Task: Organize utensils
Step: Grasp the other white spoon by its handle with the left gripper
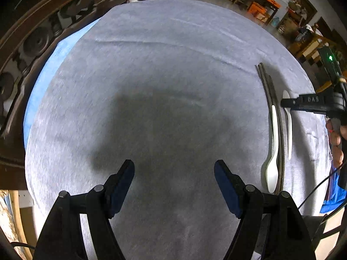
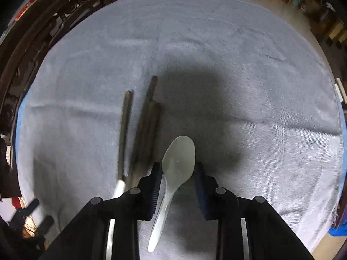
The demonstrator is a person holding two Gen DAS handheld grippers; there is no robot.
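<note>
In the right wrist view a white plastic spoon [image 2: 179, 153] lies between the fingers of my right gripper [image 2: 178, 169], bowl forward; the pads touch the bowl's sides, so the gripper is shut on it. Dark chopsticks [image 2: 147, 125] lie just left of it, with one apart [image 2: 124, 130] and another white spoon's handle [image 2: 119, 187] beside them. In the left wrist view my left gripper [image 1: 174, 169] is open and empty over the grey cloth. At the far right lie the chopsticks [image 1: 270, 91], a white spoon [image 1: 272, 151], a second spoon [image 1: 289, 127] and the right gripper [image 1: 286, 104].
A grey cloth [image 1: 151, 65] covers the round table, over a blue layer [image 1: 43, 82] at the left edge. A carved dark wooden chair back [image 1: 32, 43] stands beyond the left edge. Shelves and boxes [image 1: 264, 6] stand across the room.
</note>
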